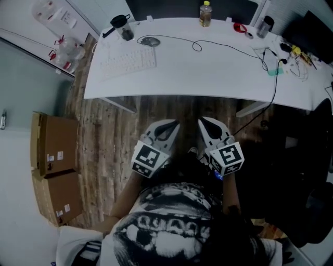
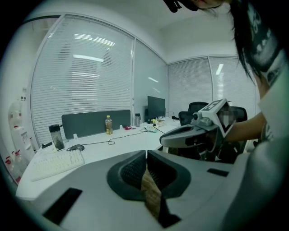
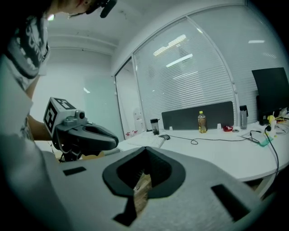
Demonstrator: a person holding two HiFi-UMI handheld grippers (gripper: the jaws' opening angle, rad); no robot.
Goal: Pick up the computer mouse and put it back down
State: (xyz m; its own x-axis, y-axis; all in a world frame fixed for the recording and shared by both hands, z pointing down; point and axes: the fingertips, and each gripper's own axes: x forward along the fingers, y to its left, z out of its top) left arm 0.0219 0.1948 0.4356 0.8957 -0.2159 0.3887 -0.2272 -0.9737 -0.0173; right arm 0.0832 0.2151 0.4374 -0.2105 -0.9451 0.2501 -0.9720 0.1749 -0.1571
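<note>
The dark computer mouse [image 1: 149,41] lies on the white desk [image 1: 208,78] at the far left, beside a white keyboard [image 1: 128,61], with its cable trailing right. It also shows small as the mouse [image 2: 76,147] in the left gripper view and as the mouse [image 3: 165,136] in the right gripper view. My left gripper [image 1: 167,126] and right gripper [image 1: 208,123] are held side by side over the wooden floor, short of the desk's near edge. Both are shut with nothing between the jaws, and far from the mouse.
A dark tumbler [image 1: 123,27] and a yellow-capped bottle [image 1: 205,14] stand at the desk's back. Cables and small items clutter the desk's right end [image 1: 283,60]. Cardboard boxes [image 1: 52,166] sit on the floor at left, and a black office chair [image 1: 307,171] at right.
</note>
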